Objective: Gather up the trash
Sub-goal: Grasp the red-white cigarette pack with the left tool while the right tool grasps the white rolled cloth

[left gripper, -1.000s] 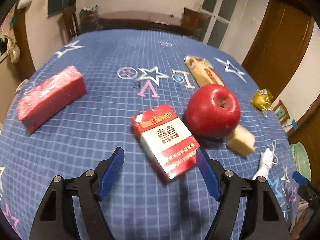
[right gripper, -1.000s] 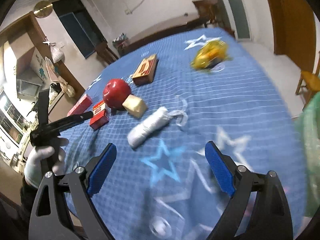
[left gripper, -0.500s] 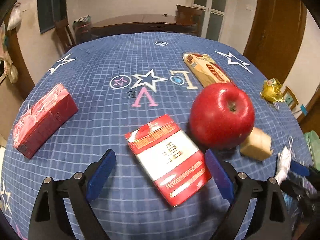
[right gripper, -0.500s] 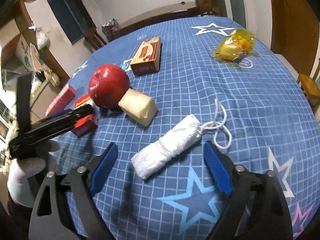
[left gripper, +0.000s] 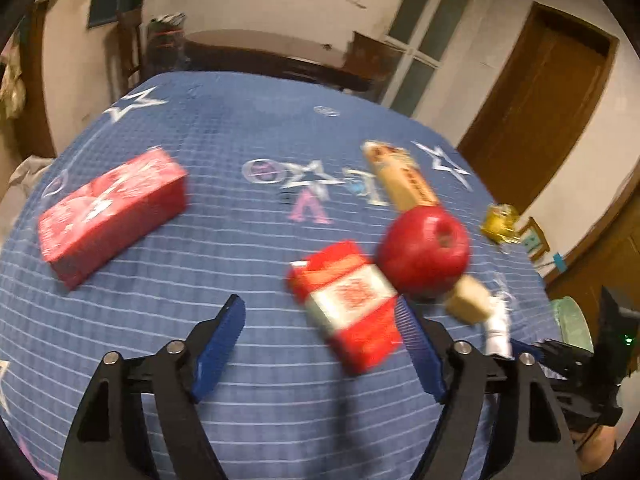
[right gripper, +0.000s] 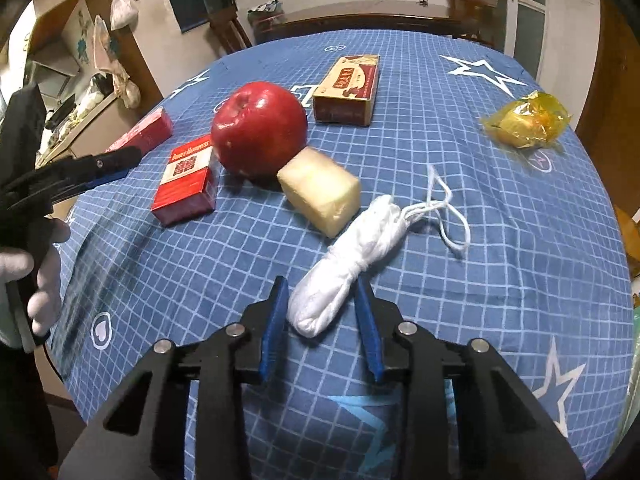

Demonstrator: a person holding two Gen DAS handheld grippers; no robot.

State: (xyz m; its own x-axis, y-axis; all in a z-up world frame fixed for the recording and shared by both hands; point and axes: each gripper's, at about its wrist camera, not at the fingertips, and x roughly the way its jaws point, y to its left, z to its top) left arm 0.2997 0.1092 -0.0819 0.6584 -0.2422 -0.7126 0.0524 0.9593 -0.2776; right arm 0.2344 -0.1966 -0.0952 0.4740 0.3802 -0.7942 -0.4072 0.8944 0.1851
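In the right wrist view my right gripper (right gripper: 322, 312) has its blue fingers close on both sides of the near end of a rolled white face mask (right gripper: 348, 268) with loose ear loops; the jaws are narrowed around it. In the left wrist view my left gripper (left gripper: 320, 336) is open, and a red and white cigarette pack (left gripper: 352, 300) lies by its right finger. The pack also shows in the right wrist view (right gripper: 186, 180). A crumpled yellow wrapper (right gripper: 528, 120) lies far right.
A red apple (right gripper: 260, 128), a pale yellow block (right gripper: 320, 192), a brown box (right gripper: 348, 88) and a red pack (left gripper: 112, 212) lie on the blue checked tablecloth (right gripper: 500, 240). A green bag edge (left gripper: 572, 320) shows at the table's right side. Chairs and a door stand behind.
My right gripper has moved forward onto the rolled mask and its jaws have narrowed around it. My left gripper has shifted left and back, so the cigarette pack now lies by its right finger.
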